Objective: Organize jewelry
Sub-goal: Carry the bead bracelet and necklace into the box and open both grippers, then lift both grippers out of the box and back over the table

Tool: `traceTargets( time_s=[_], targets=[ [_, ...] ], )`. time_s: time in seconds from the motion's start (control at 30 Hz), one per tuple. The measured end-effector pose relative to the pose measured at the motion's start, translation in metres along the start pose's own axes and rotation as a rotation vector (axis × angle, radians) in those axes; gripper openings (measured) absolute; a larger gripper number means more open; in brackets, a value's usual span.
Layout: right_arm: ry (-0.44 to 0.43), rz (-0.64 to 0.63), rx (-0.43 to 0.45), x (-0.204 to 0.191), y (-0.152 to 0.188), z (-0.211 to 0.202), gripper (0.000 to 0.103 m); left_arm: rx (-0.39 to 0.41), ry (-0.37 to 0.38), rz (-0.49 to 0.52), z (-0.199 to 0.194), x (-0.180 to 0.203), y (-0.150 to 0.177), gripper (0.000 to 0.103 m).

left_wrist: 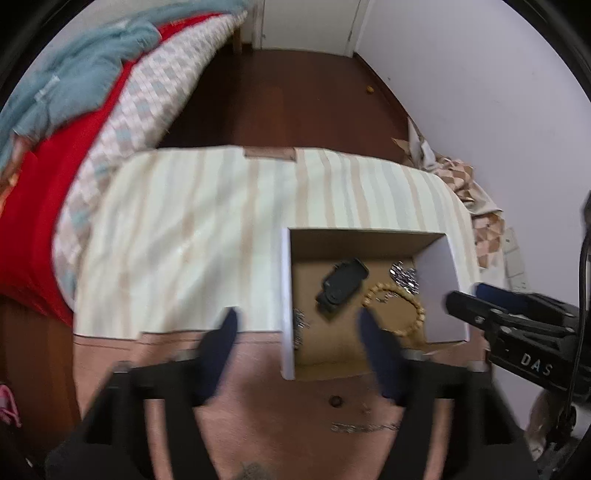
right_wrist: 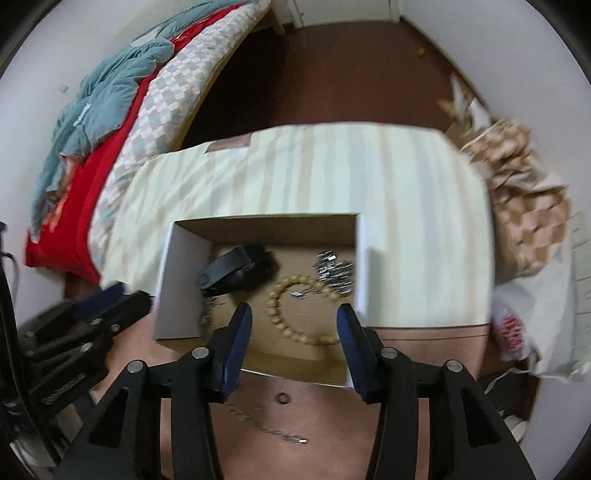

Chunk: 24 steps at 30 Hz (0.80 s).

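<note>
Both claws gape empty: the thin chain (right_wrist: 267, 424) lies crosswise on the bare desk (right_wrist: 424, 347) in front of the box (right_wrist: 184, 280), seemingly nearer and just below the right claw (right_wrist: 293, 314) than the left claw (left_wrist: 295, 321).

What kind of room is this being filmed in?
Most likely a bedroom in a home: a bed with a rumpled blue blanket stands beside a small table, and a closed door shows beyond the dark floor.
</note>
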State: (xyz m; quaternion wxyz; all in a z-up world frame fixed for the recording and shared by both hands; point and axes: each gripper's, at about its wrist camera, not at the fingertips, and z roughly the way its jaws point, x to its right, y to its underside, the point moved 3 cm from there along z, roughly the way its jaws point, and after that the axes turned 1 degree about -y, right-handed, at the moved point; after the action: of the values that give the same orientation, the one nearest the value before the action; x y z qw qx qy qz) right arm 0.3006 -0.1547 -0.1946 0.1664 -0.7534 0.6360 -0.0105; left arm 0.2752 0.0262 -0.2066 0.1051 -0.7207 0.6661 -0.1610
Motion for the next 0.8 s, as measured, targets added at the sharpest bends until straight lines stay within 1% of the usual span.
traceTargets(
  time_s=[0.03,0.07,0.1,0.13,0.17,0.23,0.27,0.4,0.57,0.8],
  targets=[
    [0.056,-0.013,0.019,0.001,0.001,-0.004,0.06,0.021,-0.025,0.009,-0.003,0.0,0.0,0.074],
    [0.092,-0.022,0.032,0.003,0.002,-0.007,0.07,0.041,-0.06,0.022,-0.005,-0.001,0.001,0.076],
    [0.147,-0.039,0.051,0.003,0.005,-0.01,0.076,0.055,-0.084,0.03,-0.006,-0.002,0.001,0.079],
    [0.186,-0.047,0.066,0.003,0.008,-0.012,0.086,0.07,-0.108,0.039,-0.007,-0.002,0.003,0.089],
    [0.2,-0.047,0.07,0.004,0.01,-0.012,0.093,0.076,-0.119,0.042,-0.007,-0.002,0.003,0.096],
    [0.21,-0.047,0.069,0.005,0.017,-0.011,0.099,0.092,-0.14,0.051,-0.008,-0.003,0.008,0.099],
    [0.212,-0.049,0.069,0.005,0.019,-0.011,0.102,0.095,-0.148,0.053,-0.008,-0.004,0.01,0.103],
    [0.231,-0.051,0.104,0.003,0.027,-0.017,0.102,0.107,-0.167,0.053,-0.013,-0.005,0.018,0.103],
    [0.223,-0.037,0.159,-0.005,0.035,-0.036,0.102,0.133,-0.171,0.039,-0.032,-0.006,0.028,0.103],
    [0.237,-0.039,0.28,-0.02,0.051,-0.091,0.102,0.225,-0.168,0.049,-0.085,0.001,0.041,0.103]
  ],
)
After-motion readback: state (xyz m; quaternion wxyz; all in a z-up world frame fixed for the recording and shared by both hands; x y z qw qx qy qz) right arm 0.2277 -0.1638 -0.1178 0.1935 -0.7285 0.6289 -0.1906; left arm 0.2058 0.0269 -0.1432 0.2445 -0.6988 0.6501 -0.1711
